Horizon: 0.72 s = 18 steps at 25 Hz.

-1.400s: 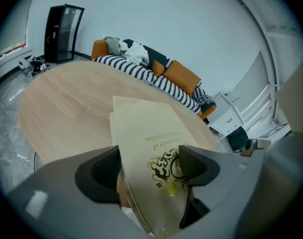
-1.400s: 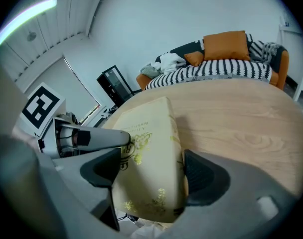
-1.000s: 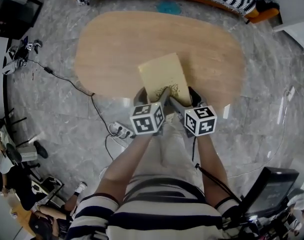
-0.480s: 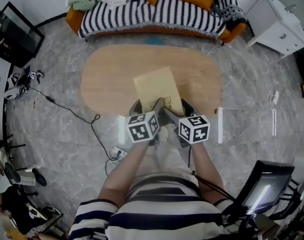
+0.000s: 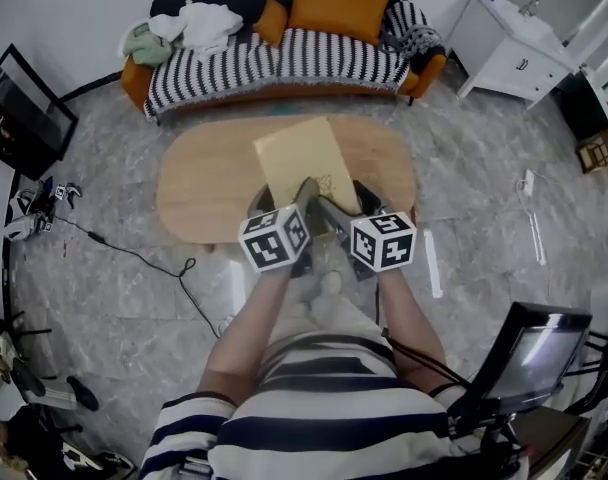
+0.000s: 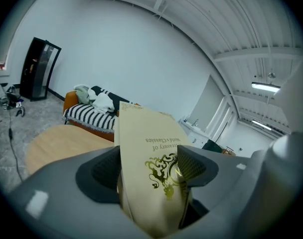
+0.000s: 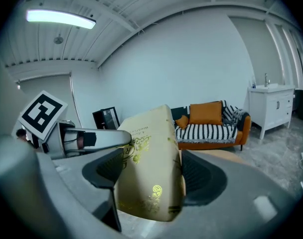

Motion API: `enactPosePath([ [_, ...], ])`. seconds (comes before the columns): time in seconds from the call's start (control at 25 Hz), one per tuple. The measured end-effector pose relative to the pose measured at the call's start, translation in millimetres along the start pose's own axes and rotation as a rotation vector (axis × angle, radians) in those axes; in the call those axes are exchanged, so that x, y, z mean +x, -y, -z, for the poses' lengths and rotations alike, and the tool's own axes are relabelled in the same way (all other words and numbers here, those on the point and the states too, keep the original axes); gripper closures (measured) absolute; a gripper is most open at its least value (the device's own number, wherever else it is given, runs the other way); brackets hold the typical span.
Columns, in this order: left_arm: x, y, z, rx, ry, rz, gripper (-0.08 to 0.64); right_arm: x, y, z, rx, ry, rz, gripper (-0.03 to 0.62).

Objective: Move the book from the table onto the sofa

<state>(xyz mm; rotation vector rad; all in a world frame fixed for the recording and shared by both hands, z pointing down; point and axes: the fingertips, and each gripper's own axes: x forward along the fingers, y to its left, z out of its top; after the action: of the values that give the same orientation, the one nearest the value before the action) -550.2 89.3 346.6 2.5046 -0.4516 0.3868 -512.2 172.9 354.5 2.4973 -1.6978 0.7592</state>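
Observation:
A cream book (image 5: 297, 156) with gold lettering hangs above the oval wooden table (image 5: 199, 193), held at its near edge by both grippers. My left gripper (image 5: 302, 200) is shut on the book (image 6: 151, 151), whose cover fills the gap between the dark pads (image 6: 105, 172). My right gripper (image 5: 336, 210) also has the book (image 7: 151, 163) pressed between its pads (image 7: 204, 176), and its jaws are still closing on it. The striped sofa (image 5: 284, 63) stands beyond the table's far edge.
On the sofa lie orange cushions (image 5: 339, 6) and a heap of clothes (image 5: 189, 26) at its left end. A white cabinet (image 5: 512, 53) stands at the right, a black screen (image 5: 19, 113) at the left. A cable (image 5: 134, 258) runs over the marble floor.
Both grippers have risen together with the book, which now stands off the table. The head view has tipped up, bringing the whole sofa into sight.

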Motion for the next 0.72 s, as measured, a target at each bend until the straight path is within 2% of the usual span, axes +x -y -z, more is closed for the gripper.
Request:
enactPosePath([
  [0.4,-3,47,-17,0.053,0.042,0.046,0.212,-36,17,-27,0.003,0.088,0.035,0.230],
  [0.72,15,102,6,0.049,0.030,0.053,0.212,-73,67,-27,0.008,0.095,0.047,0.233],
])
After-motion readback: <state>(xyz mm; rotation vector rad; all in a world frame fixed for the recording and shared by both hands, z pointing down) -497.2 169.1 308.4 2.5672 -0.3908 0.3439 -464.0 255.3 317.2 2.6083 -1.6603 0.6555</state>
